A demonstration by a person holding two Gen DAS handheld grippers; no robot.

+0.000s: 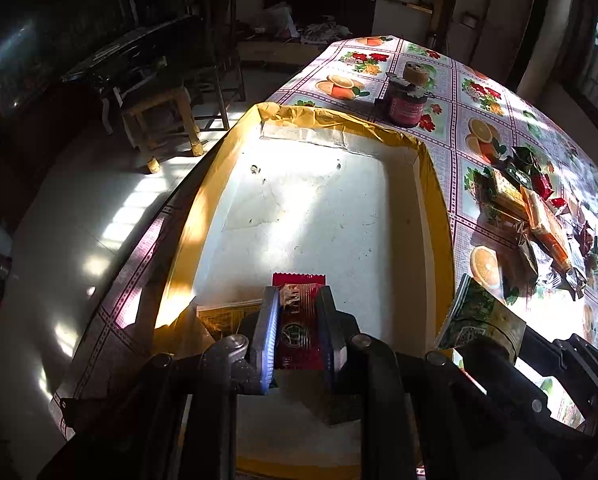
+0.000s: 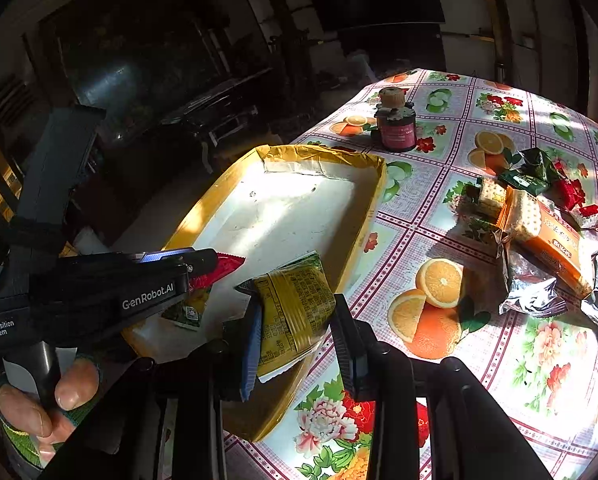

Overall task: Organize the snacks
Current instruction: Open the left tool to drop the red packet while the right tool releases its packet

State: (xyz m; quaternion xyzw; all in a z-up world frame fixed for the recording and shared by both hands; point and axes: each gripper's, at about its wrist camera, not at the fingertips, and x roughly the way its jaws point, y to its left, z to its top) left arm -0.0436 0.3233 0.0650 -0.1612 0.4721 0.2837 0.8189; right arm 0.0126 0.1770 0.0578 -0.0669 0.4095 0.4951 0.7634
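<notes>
Over the tray [image 1: 431, 208]: left gripper [image 1: 297, 320] clamped on red packet [image 1: 299, 320]; right gripper [image 2: 299, 320] clamped on yellow-green packet [image 2: 299, 304]; loose snacks [image 2: 539, 232] heaped on tablecloth [image 2: 459, 380] beside it.

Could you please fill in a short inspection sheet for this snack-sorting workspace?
Surface: table under fruit-and-flower tablecloth, sunlit.
Job's things: shallow tray holding a packet at its near end; snack pile on the cloth beside it.
Clutter: dark jar beyond the tray.
Grippers: left gripper shut on red packet; right gripper shut on yellow-green packet.
Cables: nothing seen.
Surroundings: wooden stool, dim room.
</notes>
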